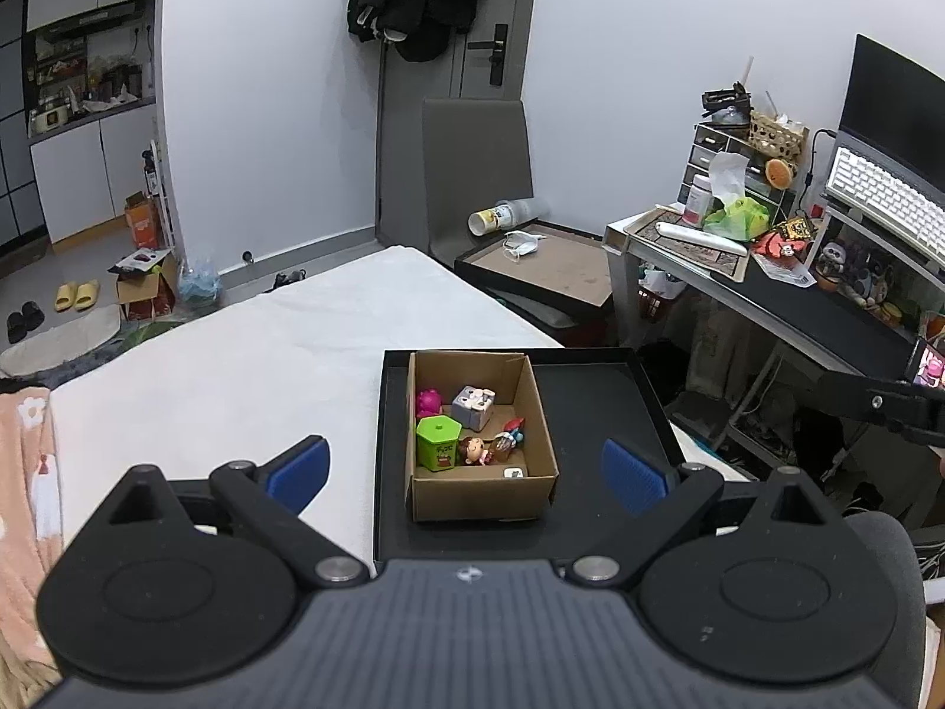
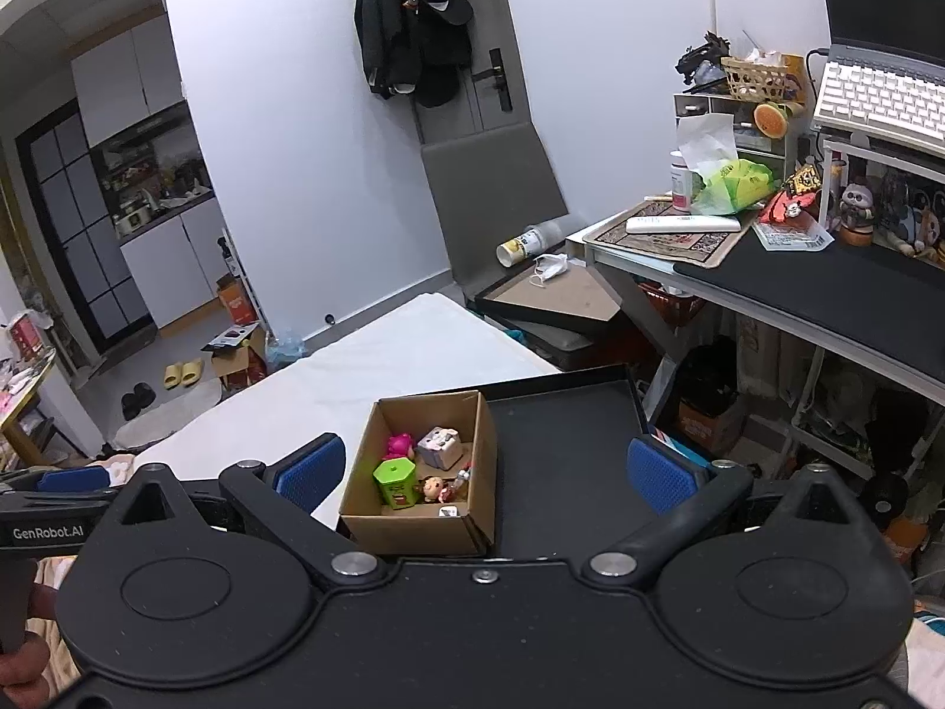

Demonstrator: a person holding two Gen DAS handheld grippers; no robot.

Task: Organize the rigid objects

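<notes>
Two grippers are up in the air, and we see both with their jaws spread wide and nothing between them. Our left gripper hangs over the near end of a black tray, and its blue pads sit on either side of a small cardboard box without touching it. Our right gripper hangs near the same box, a bit to the right, with its pads far apart too.

The box stands in the left part of the tray, and the tray lies on a white bed. Inside the box we see the little toys. A green tub stands at the near left. A pink toy sits just behind it at the far left. A grey cube with a face sits near the far side, in the middle. A small doll lies just to the right of the green tub, and a tiny red and white figure lies next to it. The right part of the tray is bare.

Far off to the right stands a messy desk with a white keyboard on a shelf.
</notes>
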